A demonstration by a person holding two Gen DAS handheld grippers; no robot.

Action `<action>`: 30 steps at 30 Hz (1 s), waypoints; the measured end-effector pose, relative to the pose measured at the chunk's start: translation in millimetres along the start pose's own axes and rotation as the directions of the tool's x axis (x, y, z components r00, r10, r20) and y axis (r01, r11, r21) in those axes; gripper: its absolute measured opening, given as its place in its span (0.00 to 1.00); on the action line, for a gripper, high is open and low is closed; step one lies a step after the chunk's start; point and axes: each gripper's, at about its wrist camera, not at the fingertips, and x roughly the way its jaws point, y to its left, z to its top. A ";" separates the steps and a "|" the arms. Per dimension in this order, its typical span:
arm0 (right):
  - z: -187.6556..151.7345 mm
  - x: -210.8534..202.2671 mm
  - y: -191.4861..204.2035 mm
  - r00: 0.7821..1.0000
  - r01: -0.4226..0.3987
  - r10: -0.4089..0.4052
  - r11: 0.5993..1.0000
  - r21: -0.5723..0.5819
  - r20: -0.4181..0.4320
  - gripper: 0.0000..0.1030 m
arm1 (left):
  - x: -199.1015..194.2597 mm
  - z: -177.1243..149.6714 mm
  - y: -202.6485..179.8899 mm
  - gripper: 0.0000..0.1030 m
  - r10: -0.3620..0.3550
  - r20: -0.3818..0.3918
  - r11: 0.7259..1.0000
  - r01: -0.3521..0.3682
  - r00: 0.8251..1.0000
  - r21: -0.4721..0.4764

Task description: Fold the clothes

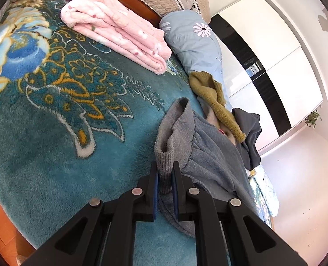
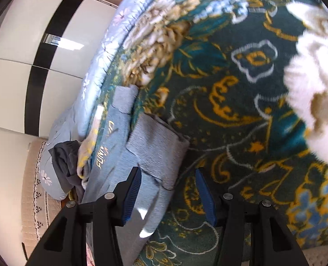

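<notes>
A grey-blue knitted garment (image 1: 210, 153) lies at the right edge of the teal flowered blanket (image 1: 53, 137). My left gripper (image 1: 165, 169) is shut on its ribbed grey cuff (image 1: 165, 159), which stands up between the pads. In the right wrist view the same garment (image 2: 117, 155) shows gold lettering and a sleeve (image 2: 159, 146) folded across it. My right gripper (image 2: 167, 173) hangs open just above the garment's edge. Its left finger is over the fabric and its right finger over the blanket (image 2: 241, 115). Nothing is pinched between its pads. That view is motion-blurred.
A folded pink fleece (image 1: 119, 31) lies near the headboard. A blue-grey flowered pillow (image 1: 195, 42), an olive sweater (image 1: 214, 97) and a dark garment (image 1: 248, 133) are piled along the bed's right side. A white wardrobe with a black stripe (image 1: 274, 66) stands beyond.
</notes>
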 end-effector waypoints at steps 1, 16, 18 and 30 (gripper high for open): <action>-1.5 3.7 -4.6 1.000 -0.006 0.006 1.000 0.007 -0.013 0.53 | 0.0 -0.2 0.3 0.09 0.000 0.000 1.000 0.000 1.000 -0.001; -25.9 27.6 44.1 0.997 -0.071 0.072 0.990 -0.124 0.001 0.09 | 2.5 0.1 11.0 0.10 -0.015 -0.026 0.994 0.012 1.000 -0.109; -23.8 8.9 51.7 0.990 -0.125 0.133 0.984 -0.130 0.053 0.09 | -4.8 -0.9 -0.3 0.09 0.012 -0.006 0.997 -0.013 1.000 -0.078; -22.0 -84.0 59.1 0.952 -0.217 0.255 0.952 -0.215 0.171 0.08 | -65.4 -0.9 -26.0 0.07 -0.033 0.032 0.994 0.036 0.999 -0.104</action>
